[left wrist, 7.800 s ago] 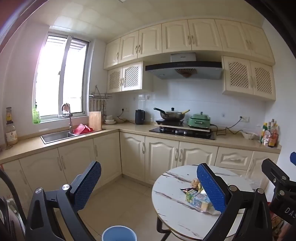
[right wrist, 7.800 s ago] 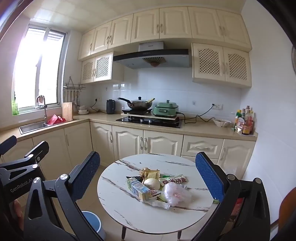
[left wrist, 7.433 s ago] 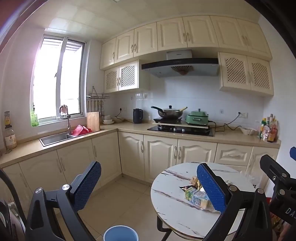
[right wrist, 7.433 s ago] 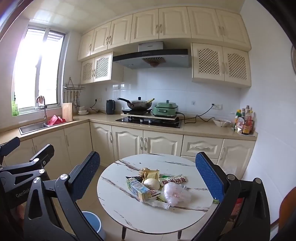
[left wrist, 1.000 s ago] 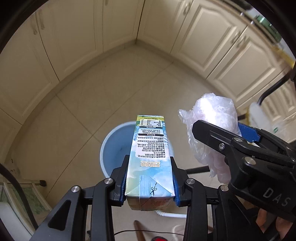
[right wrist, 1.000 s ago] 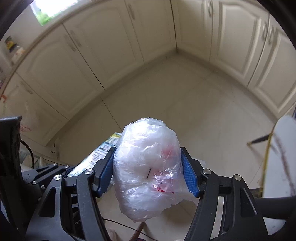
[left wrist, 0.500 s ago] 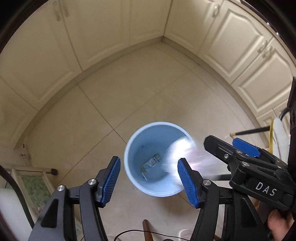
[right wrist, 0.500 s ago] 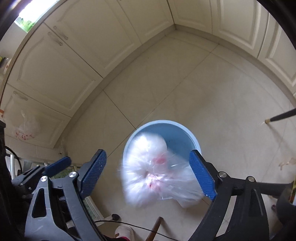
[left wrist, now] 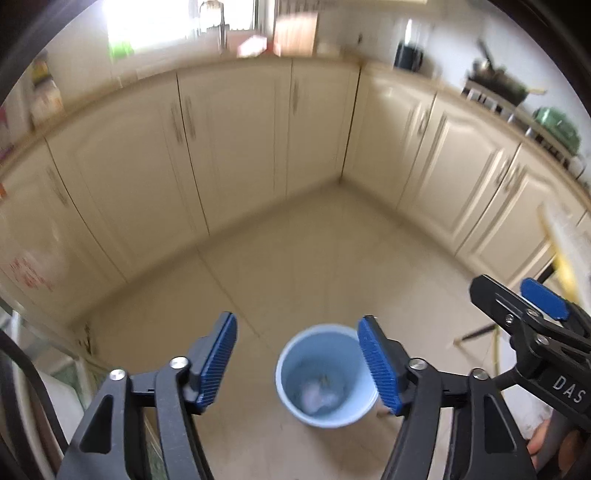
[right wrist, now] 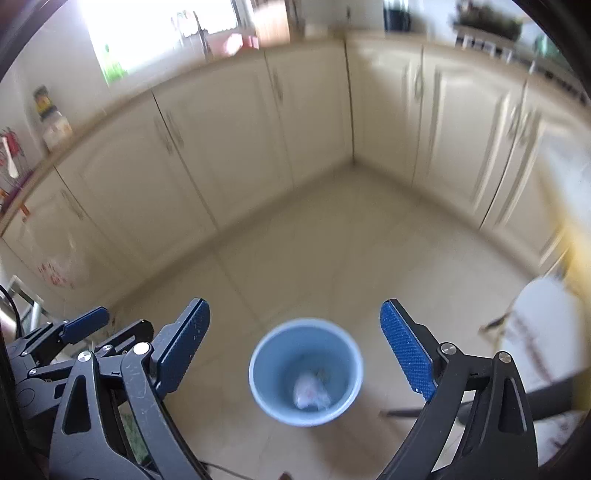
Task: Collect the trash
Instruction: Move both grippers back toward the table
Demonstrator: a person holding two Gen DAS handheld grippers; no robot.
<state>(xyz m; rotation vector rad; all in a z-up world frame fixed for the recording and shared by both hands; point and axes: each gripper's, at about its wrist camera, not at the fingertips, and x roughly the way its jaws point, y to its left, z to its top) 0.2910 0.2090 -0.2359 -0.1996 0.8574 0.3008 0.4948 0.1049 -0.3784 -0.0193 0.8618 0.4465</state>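
Drop step done; both grippers hang above the floor (right wrist: 332,236), over the blue bin (right wrist: 258,373).

Next move, likely: back to the bench for remaining trash.

Left gripper (left wrist: 297,363) and right gripper (right wrist: 295,350): fingers just spread apart, nothing between them.

Bin contents: white plastic bag (right wrist: 310,393), something small beside it, blurred.

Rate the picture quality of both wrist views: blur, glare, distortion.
Left wrist view: cabinets and blue bin smeared by motion blur, window blown out white, left gripper fingers sharp. Right wrist view: the same smear, strongest on the right-hand cabinets, window glare at top left, bin contents only a pale blob, right gripper crisp. Both views bend straight cabinet lines into fisheye curves.
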